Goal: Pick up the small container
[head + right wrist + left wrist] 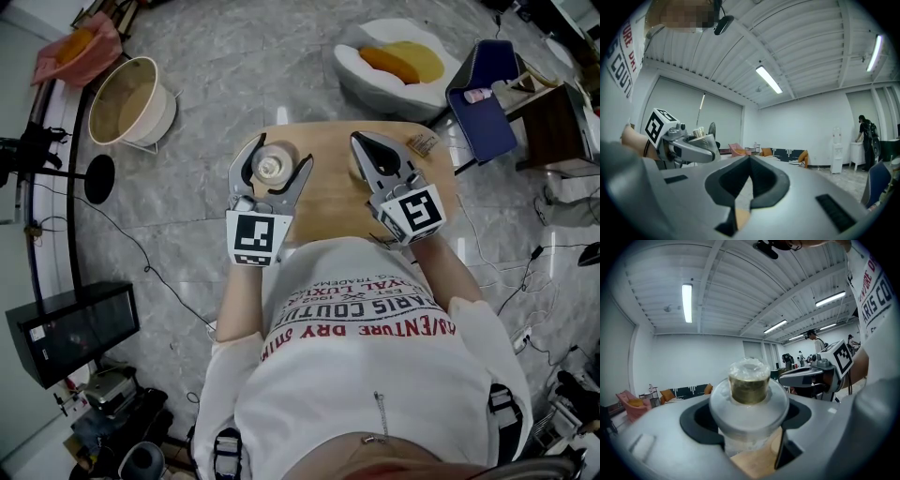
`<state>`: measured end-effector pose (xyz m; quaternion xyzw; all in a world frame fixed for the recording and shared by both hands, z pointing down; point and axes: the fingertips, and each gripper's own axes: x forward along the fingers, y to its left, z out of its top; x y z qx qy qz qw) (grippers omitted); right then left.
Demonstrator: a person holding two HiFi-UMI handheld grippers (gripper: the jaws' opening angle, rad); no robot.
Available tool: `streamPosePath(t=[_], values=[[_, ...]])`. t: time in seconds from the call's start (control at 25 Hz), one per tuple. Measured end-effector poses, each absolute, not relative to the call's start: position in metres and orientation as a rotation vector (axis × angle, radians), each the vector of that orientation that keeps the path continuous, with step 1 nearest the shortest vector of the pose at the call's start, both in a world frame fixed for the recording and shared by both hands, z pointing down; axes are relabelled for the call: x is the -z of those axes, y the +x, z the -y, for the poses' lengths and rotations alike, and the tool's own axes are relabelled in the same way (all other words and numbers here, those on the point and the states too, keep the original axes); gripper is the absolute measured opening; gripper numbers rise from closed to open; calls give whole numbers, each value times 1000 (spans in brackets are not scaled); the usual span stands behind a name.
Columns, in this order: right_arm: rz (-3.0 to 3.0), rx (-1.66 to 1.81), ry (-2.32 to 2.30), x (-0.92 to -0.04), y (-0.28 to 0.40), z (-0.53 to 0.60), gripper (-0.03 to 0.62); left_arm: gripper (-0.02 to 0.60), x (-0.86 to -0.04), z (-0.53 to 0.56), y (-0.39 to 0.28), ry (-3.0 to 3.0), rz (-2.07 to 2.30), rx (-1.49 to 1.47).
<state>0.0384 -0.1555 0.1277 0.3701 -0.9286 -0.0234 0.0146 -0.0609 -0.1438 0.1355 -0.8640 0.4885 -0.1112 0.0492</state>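
The small container is a clear jar with a wide pale lid and a gold-coloured knob. It sits between the jaws of my left gripper, over the left part of the round wooden table. In the left gripper view the dark pads press against its sides, so my left gripper is shut on it. I cannot tell whether it rests on the table. My right gripper is over the table's right part, beside the left one, with its jaws together and nothing in them.
A small packet lies at the table's right edge. On the floor beyond are a cream bucket, a white beanbag with a yellow cushion and a blue chair. A black box stands at the left.
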Motion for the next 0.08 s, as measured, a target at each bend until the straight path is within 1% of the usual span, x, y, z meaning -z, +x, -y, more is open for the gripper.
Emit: streamPosePath(t=[0.08], values=[[2890, 70, 1158, -129, 38, 156, 6, 341, -137, 144, -60, -2639, -1483, 341]])
